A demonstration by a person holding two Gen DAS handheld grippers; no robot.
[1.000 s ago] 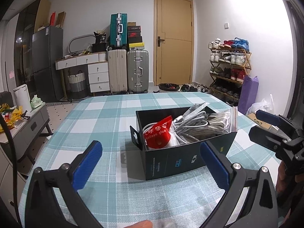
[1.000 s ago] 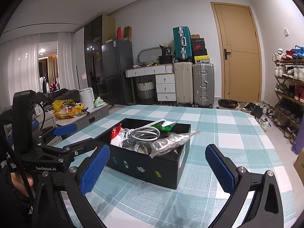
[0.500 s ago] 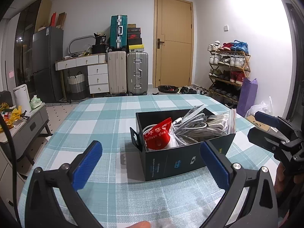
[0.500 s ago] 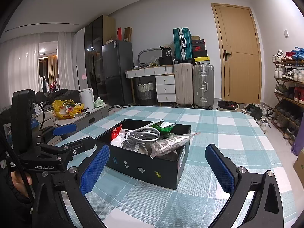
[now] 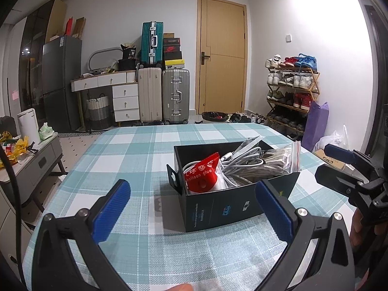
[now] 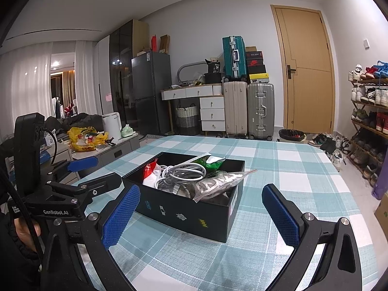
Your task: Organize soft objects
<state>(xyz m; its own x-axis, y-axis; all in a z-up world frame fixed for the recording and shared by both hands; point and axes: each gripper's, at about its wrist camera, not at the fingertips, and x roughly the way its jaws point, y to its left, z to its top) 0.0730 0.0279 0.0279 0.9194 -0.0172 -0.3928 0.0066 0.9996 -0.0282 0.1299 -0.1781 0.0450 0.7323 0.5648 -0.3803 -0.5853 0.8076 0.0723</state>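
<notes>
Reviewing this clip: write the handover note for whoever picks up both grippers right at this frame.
Left gripper: open, empty, short of the black box.
Right gripper: open, empty, also short of the box.
The box sits on the checked table, holding a red balloon glue packet, coiled white cables, a zip bag overhanging the rim, and a green packet.
Done: nothing taken out.
Left: the whole sorting.

One black box (image 5: 225,208), three suitcases (image 5: 175,95), perhaps one white cable coil (image 6: 180,173).
</notes>
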